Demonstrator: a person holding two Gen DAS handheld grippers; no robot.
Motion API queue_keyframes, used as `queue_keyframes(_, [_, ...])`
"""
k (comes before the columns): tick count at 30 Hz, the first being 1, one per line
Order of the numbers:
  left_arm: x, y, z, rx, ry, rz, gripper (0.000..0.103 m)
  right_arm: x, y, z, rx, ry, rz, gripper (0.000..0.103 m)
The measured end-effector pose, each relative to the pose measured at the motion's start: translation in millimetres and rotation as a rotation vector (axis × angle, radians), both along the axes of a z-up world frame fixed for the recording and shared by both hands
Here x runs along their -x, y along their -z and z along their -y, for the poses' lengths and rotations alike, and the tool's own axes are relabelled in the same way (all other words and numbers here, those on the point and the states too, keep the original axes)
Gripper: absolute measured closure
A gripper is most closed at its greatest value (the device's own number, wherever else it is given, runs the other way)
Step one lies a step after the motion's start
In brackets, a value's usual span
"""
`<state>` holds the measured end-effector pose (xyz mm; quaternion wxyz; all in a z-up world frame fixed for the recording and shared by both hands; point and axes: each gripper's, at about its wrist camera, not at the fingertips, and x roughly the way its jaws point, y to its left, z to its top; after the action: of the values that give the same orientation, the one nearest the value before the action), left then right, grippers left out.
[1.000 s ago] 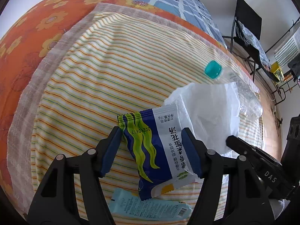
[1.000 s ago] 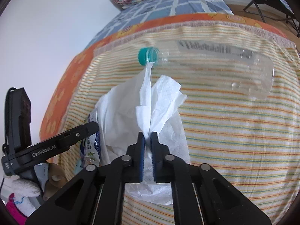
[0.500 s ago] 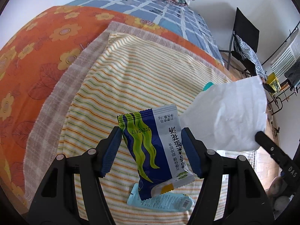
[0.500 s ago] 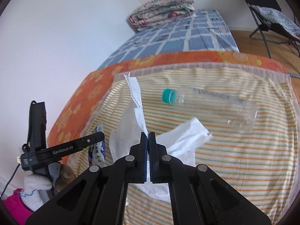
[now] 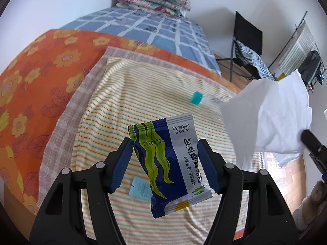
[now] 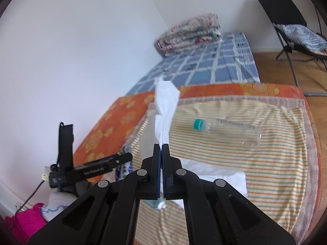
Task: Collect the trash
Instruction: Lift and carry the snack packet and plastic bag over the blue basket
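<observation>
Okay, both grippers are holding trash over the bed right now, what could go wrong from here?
1. The right gripper pinches only a thin fold of the white tissue; most of it hangs free, so it may tear or slip out.
2. The left gripper holds the snack wrapper by its edges; the slick film could buckle and drop.
3. The clear bottle lies on its side on the striped cloth and might roll if the bedding is bumped.

A bottle (image 6: 229,131) lies on the striped cloth (image 6: 276,163), a folded quilt (image 6: 189,33) on the bed behind it.
</observation>
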<state>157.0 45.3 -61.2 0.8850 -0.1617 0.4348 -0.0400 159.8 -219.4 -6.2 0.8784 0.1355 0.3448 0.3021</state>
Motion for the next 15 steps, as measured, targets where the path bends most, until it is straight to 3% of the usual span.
queue_keyframes(7, [46,-21,8,0.000,0.043,0.040,0.036,52,-24,13,-0.049,-0.040,0.030,0.103])
queue_keyframes(15, [100,-21,13,0.014,0.089,0.035,0.036,118,-32,15,-0.072,-0.103,0.050,0.103])
